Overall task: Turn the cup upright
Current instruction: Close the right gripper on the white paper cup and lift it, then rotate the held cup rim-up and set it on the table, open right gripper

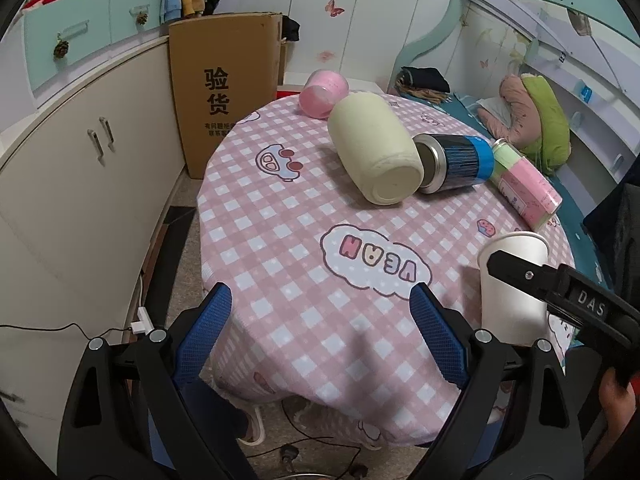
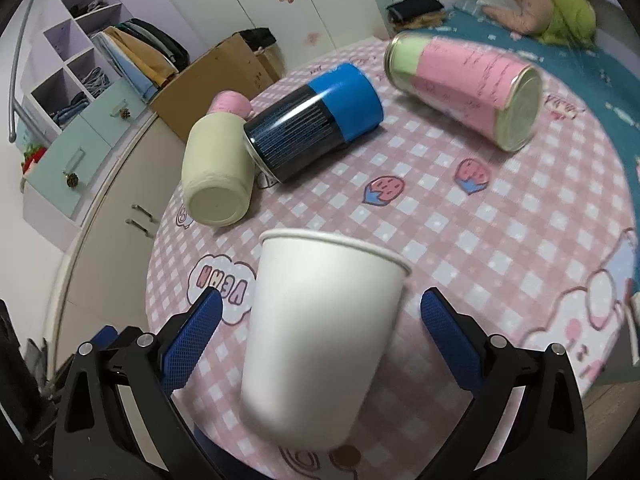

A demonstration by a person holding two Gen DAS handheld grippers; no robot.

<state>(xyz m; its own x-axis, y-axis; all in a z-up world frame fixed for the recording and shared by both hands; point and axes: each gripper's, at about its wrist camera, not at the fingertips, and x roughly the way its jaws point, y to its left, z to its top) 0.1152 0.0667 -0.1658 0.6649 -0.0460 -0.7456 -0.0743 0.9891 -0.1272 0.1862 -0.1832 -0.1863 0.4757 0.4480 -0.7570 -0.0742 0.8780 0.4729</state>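
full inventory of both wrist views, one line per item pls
paper cup: 1, white, upright at table's near edge, between right gripper's fingers
cream jar: 1, pale cream, on its side, mid-table
blue can: 1, black and blue, on its side, mouth against cream jar
pink-green can: 1, pink and green, on its side, far right of table
pink cup: 1, pink, on its side, far edge of table
table: 1, round, pink checked cloth
cardboard box: 1, brown, on floor behind table
bed: 1, teal sheet, beside table
left gripper: 1, black with blue pads, open over near table edge
right gripper: 1, black with blue pads, open around paper cup, gaps both sides
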